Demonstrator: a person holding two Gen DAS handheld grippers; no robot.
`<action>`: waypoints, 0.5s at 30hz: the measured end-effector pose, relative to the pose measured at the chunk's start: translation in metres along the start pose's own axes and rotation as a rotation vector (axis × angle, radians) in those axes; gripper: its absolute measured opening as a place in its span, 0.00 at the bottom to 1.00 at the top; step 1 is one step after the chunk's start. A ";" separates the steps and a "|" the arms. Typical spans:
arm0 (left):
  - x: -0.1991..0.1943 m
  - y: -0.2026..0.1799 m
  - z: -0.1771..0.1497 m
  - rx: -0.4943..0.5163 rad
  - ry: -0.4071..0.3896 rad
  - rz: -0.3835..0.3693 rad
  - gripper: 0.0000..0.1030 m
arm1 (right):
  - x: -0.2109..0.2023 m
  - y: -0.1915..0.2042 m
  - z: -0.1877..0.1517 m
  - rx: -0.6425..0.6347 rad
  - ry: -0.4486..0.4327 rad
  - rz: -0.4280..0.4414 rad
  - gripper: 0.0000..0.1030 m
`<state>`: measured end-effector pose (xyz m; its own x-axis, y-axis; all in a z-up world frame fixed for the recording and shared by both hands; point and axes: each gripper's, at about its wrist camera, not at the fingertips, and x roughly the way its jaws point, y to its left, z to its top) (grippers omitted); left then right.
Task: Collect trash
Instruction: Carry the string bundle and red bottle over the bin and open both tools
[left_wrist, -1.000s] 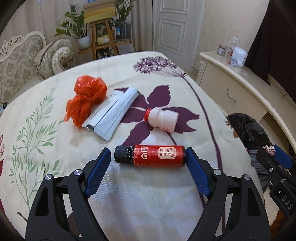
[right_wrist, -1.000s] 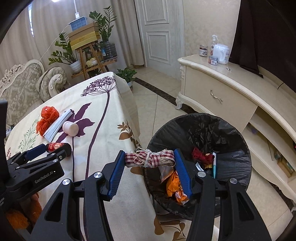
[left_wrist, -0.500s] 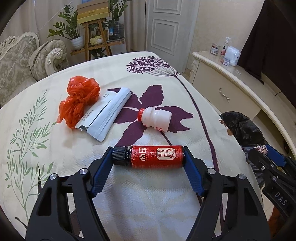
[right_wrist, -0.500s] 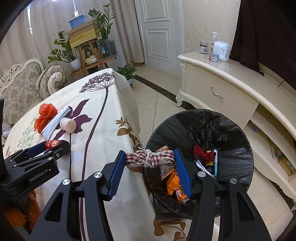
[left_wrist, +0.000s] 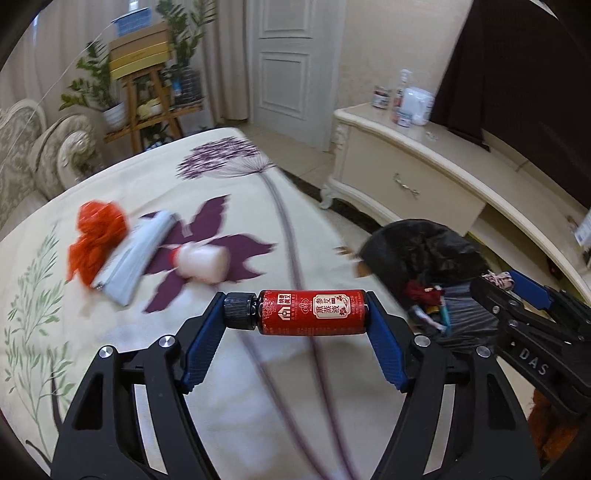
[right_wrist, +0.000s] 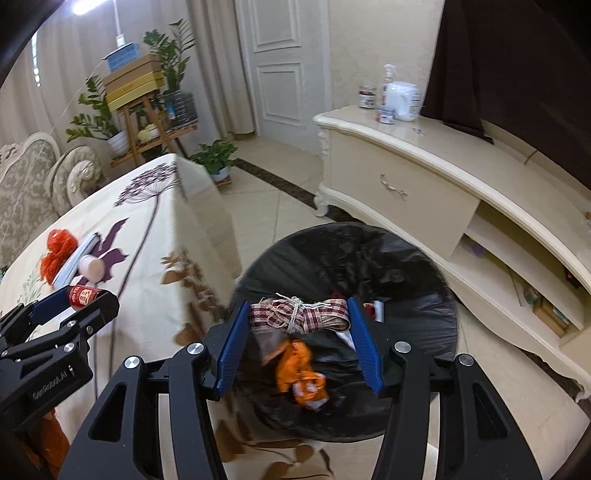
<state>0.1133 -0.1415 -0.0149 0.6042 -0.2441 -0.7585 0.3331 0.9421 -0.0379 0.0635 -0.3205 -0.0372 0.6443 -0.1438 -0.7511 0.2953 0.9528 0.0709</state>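
The red bottle (left_wrist: 306, 312) lies crosswise, clamped end to end in the left gripper (left_wrist: 297, 314), whose jaws have just closed on it, above the near part of the flowered table (left_wrist: 229, 398). The right gripper (right_wrist: 299, 314) pinches a tied checked ribbon bundle (right_wrist: 300, 314) over the black-lined bin (right_wrist: 436, 295), right of the table. Farther left on the table lie a white bottle (left_wrist: 201, 264), a grey packet (left_wrist: 136, 258) and a red bag (left_wrist: 96, 238).

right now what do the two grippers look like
Both are alike: a black frame with triangular cut-outs and silver bolt heads, ending in two fingers with ribbed blue pads. The left gripper shows white lettering "GenRobot.AI" on its side in the right wrist view; the right gripper shows "DAS" in the left wrist view. No cables or sleeves visible.
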 end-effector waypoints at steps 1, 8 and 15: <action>0.001 -0.006 0.002 0.009 -0.001 -0.007 0.69 | 0.000 -0.003 0.001 0.004 -0.001 -0.006 0.52; 0.014 -0.049 0.013 0.070 -0.008 -0.025 0.69 | 0.003 -0.027 0.004 0.034 -0.008 -0.037 0.52; 0.025 -0.070 0.022 0.098 -0.013 -0.019 0.69 | 0.007 -0.045 0.008 0.054 -0.014 -0.050 0.52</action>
<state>0.1207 -0.2187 -0.0173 0.6066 -0.2649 -0.7496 0.4131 0.9106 0.0124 0.0605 -0.3661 -0.0400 0.6375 -0.1954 -0.7452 0.3650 0.9285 0.0688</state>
